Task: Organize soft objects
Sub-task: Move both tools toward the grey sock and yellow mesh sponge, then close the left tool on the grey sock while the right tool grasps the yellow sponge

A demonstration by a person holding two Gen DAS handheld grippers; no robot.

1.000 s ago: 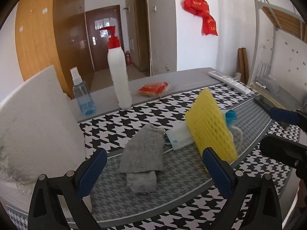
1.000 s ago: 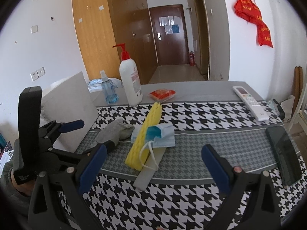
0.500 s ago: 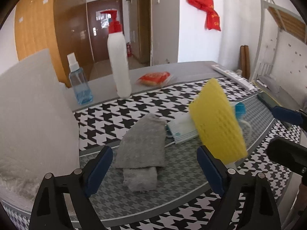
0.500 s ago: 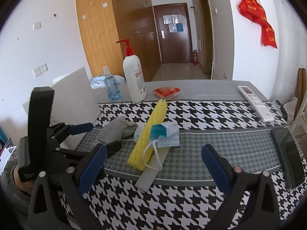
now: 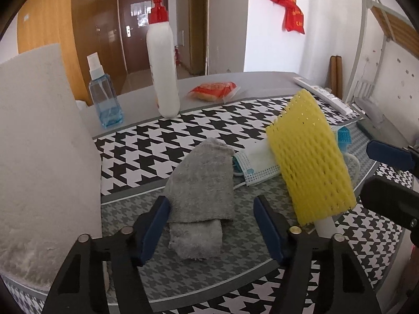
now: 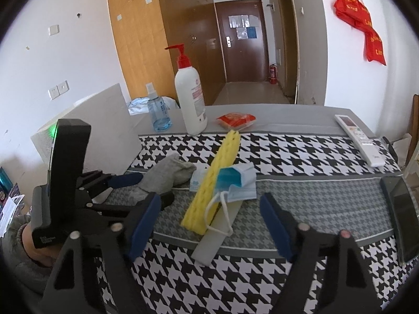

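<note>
While both sets of blue-padded jaws have just been closing, neither presses on anything. The left gripper (image 5: 210,225) hangs low over the folded grey knitted cloth (image 5: 201,193); the cloth lies between its pads, which stand apart from it on the right side, while on the left I cannot tell whether the pad grazes the fabric. The right gripper (image 6: 209,225) has its jaws apart above the near end of a pale flat foam strip (image 6: 217,233) that juts toward the camera, with nothing pinched.

The soft things sit together on the black-and-white houndstooth cloth (image 6: 301,151) covering the table. The yellow perforated foam net sleeve (image 5: 309,162) stands tilted on edge along the pale strip, just beside the grey cloth. A light blue pleated face mask (image 6: 235,183) leans against the sleeve, its white ear loop draped over the strip. A large white foam block (image 5: 39,157) stands upright at the left edge.

Behind them stand a white pump bottle with a red dispenser (image 6: 189,99), bearing a pink-printed label too small to read, and a clear blue spray bottle (image 6: 158,115). A red snack packet (image 6: 235,119) lies near them, a white remote control (image 6: 360,140) and a dark phone (image 6: 400,209) to the right. Red hanging banners (image 6: 364,28) on the wall carry yellow characters that are illegible.
</note>
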